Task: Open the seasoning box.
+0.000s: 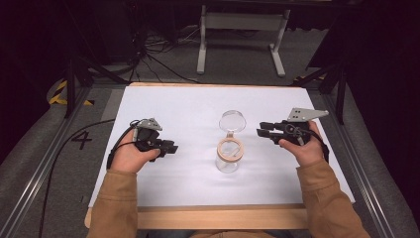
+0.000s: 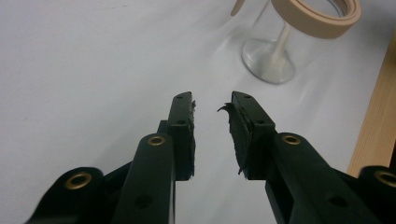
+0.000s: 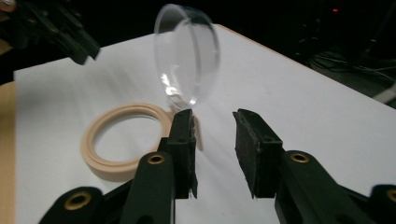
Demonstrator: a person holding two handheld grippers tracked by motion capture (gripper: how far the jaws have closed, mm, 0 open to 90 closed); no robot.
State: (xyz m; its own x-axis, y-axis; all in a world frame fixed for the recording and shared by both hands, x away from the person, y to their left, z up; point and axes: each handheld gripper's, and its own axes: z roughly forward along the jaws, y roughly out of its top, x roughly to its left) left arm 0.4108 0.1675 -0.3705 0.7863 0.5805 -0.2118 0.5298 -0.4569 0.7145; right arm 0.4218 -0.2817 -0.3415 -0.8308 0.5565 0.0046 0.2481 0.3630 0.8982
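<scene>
A bare wooden edge [image 1: 218,217] is seen nearest, then smooth white sheeting [image 1: 173,104]; a black "4" [image 1: 81,139] is marked on the grey floor; the left gripper [image 1: 171,148] and right gripper [image 1: 261,131] are held part-open, empty; between them stands a clear glass jar [image 1: 228,157], cream-rimmed, its round hinged lid [image 1: 233,120] raised.
</scene>
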